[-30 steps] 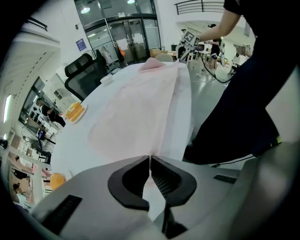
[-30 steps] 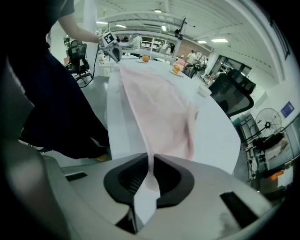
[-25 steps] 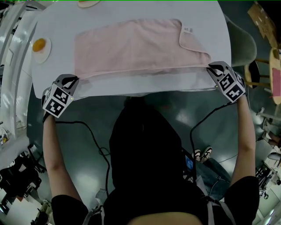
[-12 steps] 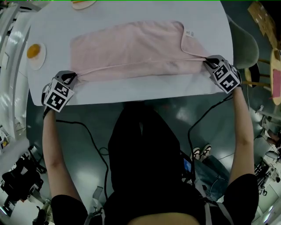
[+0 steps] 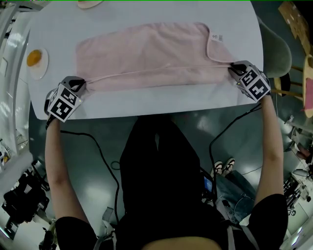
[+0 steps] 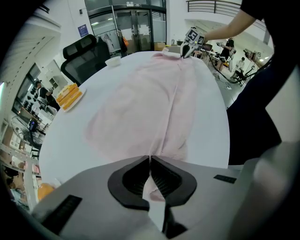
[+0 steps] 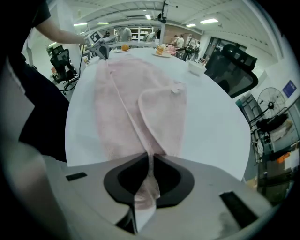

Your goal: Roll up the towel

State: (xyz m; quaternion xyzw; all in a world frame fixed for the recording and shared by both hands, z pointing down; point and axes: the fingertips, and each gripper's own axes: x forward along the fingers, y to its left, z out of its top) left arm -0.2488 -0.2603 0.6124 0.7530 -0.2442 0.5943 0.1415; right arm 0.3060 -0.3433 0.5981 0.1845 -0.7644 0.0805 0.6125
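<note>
A pale pink towel (image 5: 146,56) lies spread across the white table (image 5: 146,102), its near strip folded over along a long seam. My left gripper (image 5: 82,87) is shut on the towel's near left corner (image 6: 152,187), pink cloth pinched between its black pads. My right gripper (image 5: 234,71) is shut on the near right corner (image 7: 146,190). Beside the right gripper the towel's far right corner, with a small white label (image 5: 215,36), curls over. In the right gripper view the folded edge (image 7: 124,108) runs straight toward the left gripper (image 7: 99,47).
A small white plate with an orange item (image 5: 35,59) sits at the table's left edge, another plate (image 5: 90,4) at the far edge. A green chair (image 5: 271,49) stands right of the table. Cables trail over the floor by the person's legs.
Both grippers carried the towel's near edge away from the table's front edge and down onto the towel, laying a fold. Since half a second ago they hardly moved.
</note>
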